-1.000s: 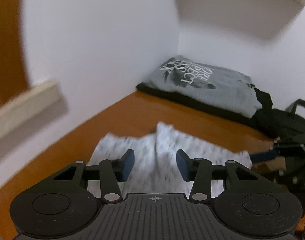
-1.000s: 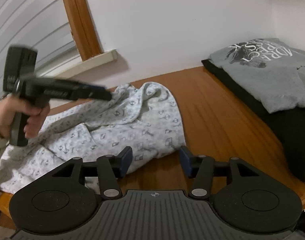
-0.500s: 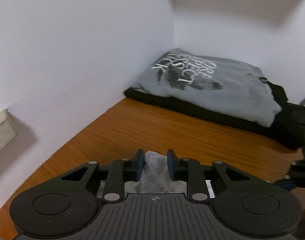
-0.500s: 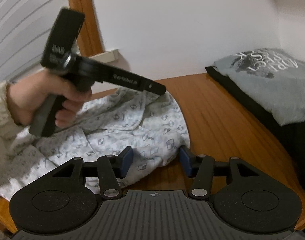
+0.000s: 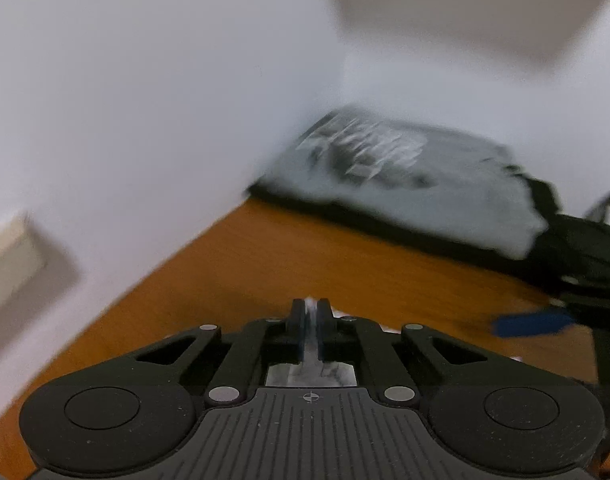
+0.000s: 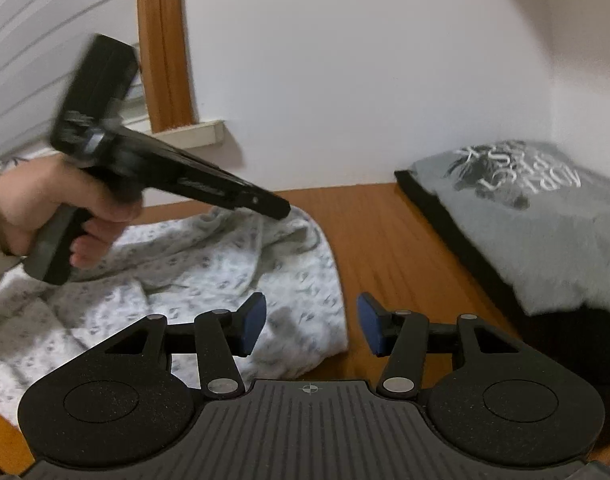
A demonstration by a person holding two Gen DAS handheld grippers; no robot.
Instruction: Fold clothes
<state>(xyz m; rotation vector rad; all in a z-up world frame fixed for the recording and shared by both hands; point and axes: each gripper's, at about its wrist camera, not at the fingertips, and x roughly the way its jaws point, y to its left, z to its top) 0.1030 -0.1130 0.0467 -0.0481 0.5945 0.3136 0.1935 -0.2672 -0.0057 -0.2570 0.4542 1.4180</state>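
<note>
One garment is in hand: a pale printed garment (image 6: 209,264), lying rumpled and spread loosely on the wooden surface (image 6: 389,248), its rounded edge reaching toward our right gripper (image 6: 311,322). We are pinching a thin layer of that fabric in the left gripper (image 5: 311,320), whose fingers are closed down to a narrow slit with cloth showing between them; in the right wrist view its tip is sitting at the garment's far fold. The right gripper is standing wide and is holding nothing, just above the near hem.

We are judging this as the gathering stage of a fold: one edge is gripped, the other is free. The next move is calling for a second hold on the cloth and an even lift, since the fabric is soft, thin and creasing readily.

Farther right, a grey printed T-shirt (image 6: 545,216) is lying flat on dark clothing (image 6: 465,236), already squared. A white wall (image 6: 345,60) and a wooden window frame (image 6: 161,40) are bordering the surface.
</note>
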